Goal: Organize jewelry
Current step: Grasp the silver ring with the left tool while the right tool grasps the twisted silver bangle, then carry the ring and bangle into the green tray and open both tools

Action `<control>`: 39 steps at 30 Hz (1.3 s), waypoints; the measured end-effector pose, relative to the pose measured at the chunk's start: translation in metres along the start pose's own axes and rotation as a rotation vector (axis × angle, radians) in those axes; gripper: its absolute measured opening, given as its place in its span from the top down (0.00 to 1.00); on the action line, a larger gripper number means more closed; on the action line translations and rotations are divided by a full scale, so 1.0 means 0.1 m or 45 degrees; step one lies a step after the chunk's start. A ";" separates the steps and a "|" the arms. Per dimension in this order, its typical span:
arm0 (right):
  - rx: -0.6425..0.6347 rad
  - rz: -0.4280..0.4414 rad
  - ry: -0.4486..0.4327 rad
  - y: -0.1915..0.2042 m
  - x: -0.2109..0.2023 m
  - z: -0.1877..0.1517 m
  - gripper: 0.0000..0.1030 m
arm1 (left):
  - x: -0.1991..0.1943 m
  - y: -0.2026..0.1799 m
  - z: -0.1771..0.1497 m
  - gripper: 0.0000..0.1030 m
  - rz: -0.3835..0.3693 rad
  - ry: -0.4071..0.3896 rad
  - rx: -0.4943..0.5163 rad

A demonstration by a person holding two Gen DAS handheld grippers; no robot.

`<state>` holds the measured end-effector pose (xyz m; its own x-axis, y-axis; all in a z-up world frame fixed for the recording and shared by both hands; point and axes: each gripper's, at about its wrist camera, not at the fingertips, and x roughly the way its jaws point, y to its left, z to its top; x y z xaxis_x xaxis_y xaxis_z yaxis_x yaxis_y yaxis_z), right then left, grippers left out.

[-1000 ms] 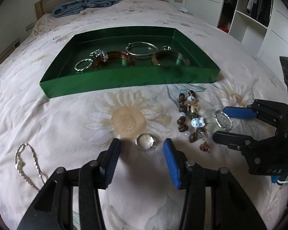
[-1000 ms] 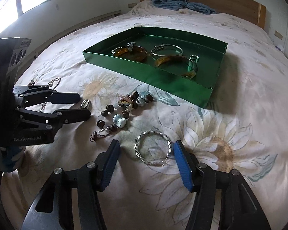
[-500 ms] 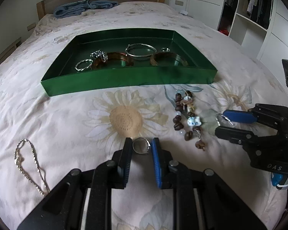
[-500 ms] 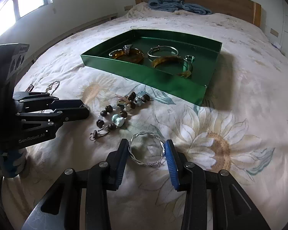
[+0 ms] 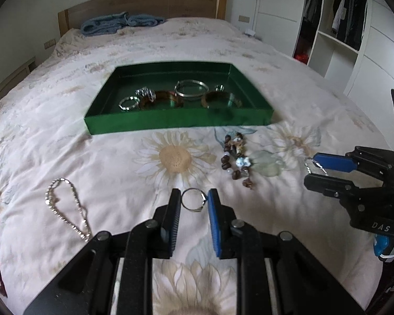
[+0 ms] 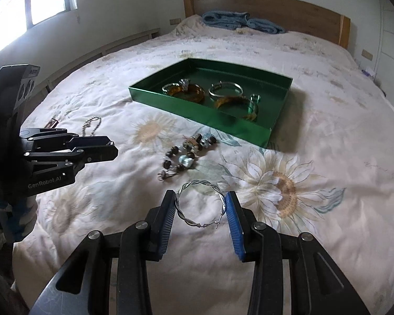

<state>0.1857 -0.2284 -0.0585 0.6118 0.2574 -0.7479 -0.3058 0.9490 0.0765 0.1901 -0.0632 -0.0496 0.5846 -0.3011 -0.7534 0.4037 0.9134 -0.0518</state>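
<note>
My left gripper (image 5: 193,202) is shut on a small silver ring (image 5: 193,202) and holds it above the bedspread. My right gripper (image 6: 201,204) is shut on a twisted silver bangle (image 6: 200,204), also lifted off the bed. The right gripper shows in the left wrist view (image 5: 319,169) and the left gripper in the right wrist view (image 6: 110,148). A green tray (image 5: 176,122) ahead holds several bangles and rings; it also shows in the right wrist view (image 6: 197,109). A beaded bracelet (image 5: 236,158) (image 6: 186,155) lies in front of the tray. A silver chain (image 5: 65,207) (image 6: 92,124) lies to the left.
The bed has a floral spread and a wooden headboard (image 5: 144,2). A blue folded blanket (image 5: 118,23) lies by the headboard. White wardrobes and shelves (image 5: 341,26) stand to the right. A window (image 6: 26,13) is on the far left wall.
Both grippers closed from open onto their pieces, the left on the ring and the right on the bangle, then rose and pulled back from the tray.
</note>
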 end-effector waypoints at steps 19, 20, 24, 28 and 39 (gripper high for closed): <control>-0.041 -0.120 -0.203 0.28 -0.91 0.31 0.63 | -0.91 0.17 0.22 0.81 0.002 -0.252 -0.039; -0.038 -0.123 -0.216 0.27 -0.94 0.36 0.63 | -0.94 0.18 0.26 0.81 0.002 -0.264 -0.042; -0.020 -0.141 -0.279 0.25 -1.05 0.60 0.63 | -1.02 0.25 0.41 0.81 0.007 -0.307 -0.055; 0.022 -0.157 -0.347 0.14 -1.12 0.91 0.63 | -1.04 0.36 0.62 0.81 0.015 -0.345 -0.083; 0.128 -0.222 -0.448 -0.31 -0.81 1.74 0.63 | -0.55 0.82 1.37 0.81 0.063 -0.338 -0.171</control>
<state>0.2722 -0.2468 0.1141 0.8660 0.1209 -0.4852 -0.1129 0.9926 0.0456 0.2873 -0.0094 0.0776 0.7719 -0.2999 -0.5606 0.2834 0.9516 -0.1189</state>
